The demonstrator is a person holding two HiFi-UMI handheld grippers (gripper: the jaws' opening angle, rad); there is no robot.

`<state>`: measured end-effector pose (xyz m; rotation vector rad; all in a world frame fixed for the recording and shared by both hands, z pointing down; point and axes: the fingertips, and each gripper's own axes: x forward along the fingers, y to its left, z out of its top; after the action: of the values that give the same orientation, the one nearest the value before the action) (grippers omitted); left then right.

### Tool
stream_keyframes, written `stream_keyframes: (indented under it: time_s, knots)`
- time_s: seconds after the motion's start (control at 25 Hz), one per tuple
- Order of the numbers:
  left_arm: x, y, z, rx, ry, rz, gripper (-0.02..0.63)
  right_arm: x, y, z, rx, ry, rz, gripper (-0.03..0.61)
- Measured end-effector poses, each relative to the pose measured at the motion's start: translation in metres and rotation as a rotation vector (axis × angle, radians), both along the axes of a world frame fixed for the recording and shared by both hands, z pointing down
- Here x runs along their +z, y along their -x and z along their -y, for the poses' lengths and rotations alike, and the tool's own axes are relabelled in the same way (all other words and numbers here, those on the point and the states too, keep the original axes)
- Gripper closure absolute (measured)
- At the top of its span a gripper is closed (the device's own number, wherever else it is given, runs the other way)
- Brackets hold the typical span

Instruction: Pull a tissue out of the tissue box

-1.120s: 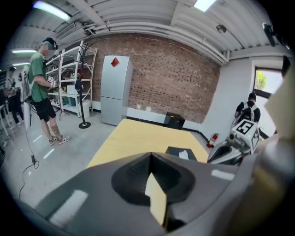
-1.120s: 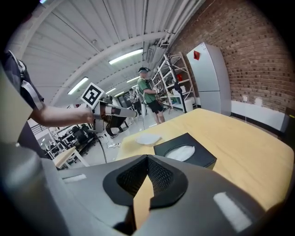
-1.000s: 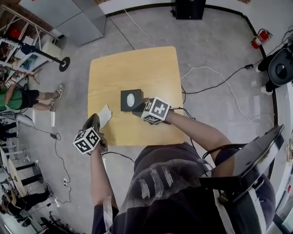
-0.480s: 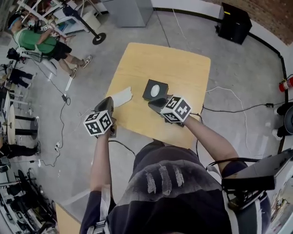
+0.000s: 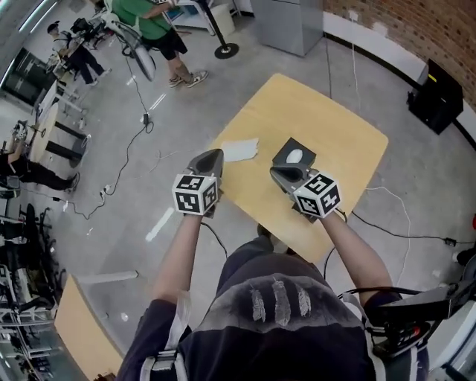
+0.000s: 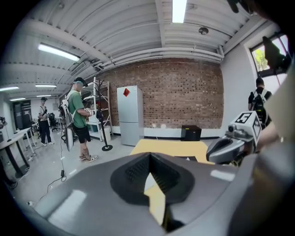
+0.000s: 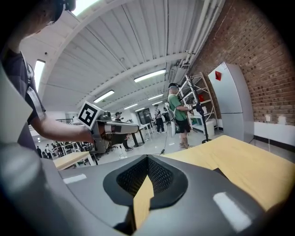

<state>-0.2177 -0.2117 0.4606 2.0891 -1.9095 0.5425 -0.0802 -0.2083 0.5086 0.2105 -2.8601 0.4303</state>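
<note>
Left claw [image 5: 211, 155] is sitting fully closed with nothing in it; the jaws are meeting edge to edge in the left gripper view. Right claw [image 5: 282, 173] is reading the same: jaws together, empty. Both are hovering at the near side of the wooden counter [image 5: 335, 126], the left one by its left edge, pointing away from the person. Black tissue box [image 5: 283, 155] is sitting on the counter just ahead of the right claw, with a white sheet [image 5: 295, 155] showing in its oval top opening. One loose tissue [image 5: 240, 149] is lying flat on the counter just beyond the left claw's tip, apart from the box. A bystander in a green shirt [image 5: 152, 18] is standing on the floor beyond.
</note>
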Motion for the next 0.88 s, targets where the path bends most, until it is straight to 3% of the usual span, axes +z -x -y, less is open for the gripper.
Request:
stream_keyframes:
  time_s: [0.2,0.52,0.88]
  knots:
    - [-0.018,0.028,-0.018,-0.038,-0.041,0.027,0.629,-0.028,0.038,-0.008,-0.05,-0.051,0.055,0.581]
    - [-0.046,0.04,-0.018,0.027,-0.117,0.067,0.629,-0.075,0.071,-0.011,-0.024,-0.062,0.157,0.581]
    - [-0.051,0.076,-0.046,0.066,-0.167,0.01,0.629,-0.097,0.12,-0.042,-0.014,-0.035,0.148,0.581]
